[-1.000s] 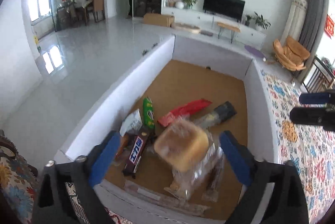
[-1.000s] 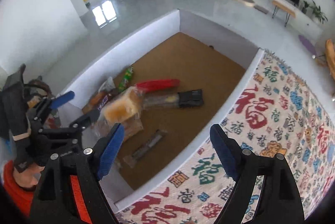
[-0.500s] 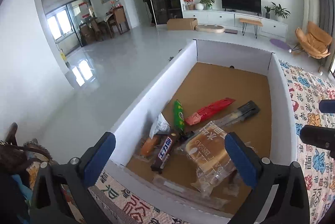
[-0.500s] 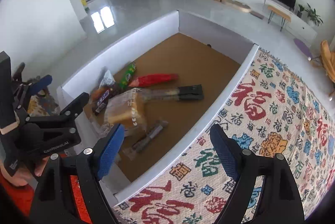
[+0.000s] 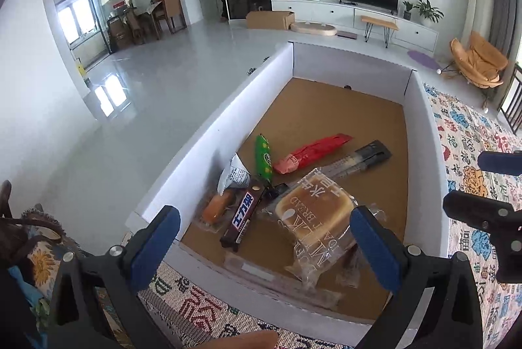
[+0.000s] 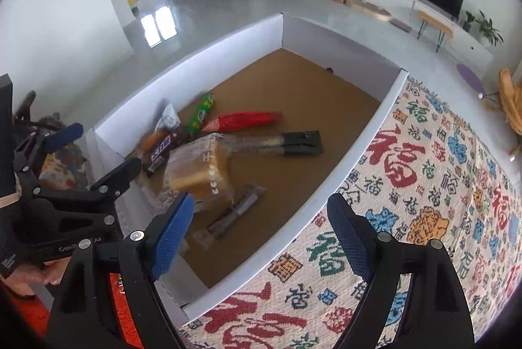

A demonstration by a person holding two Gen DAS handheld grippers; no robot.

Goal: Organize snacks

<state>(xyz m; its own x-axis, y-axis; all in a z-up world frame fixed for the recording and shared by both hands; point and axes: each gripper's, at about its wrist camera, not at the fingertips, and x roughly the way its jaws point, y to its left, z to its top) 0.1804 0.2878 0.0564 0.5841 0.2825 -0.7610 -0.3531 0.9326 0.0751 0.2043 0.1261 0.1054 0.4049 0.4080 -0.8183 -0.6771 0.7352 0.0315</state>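
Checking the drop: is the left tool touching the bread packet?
Apart. The right wrist view shows the left tool beside the box, bread packet lying inside.

Glossy clear-plastic bread wrapper (image 5: 321, 230), matt, seemingly cardboard box (image 5: 208, 136), woven cloth (image 6: 424, 185).

Bread packet (image 5: 315, 220) reads "BREAD" — cloth (image 6: 407, 185) repeats 福 (many colours).

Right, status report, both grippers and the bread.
Left gripper open, empty. Right gripper open, empty, over box edge. Bread pack lying in box among other snacks. Nothing blocking.
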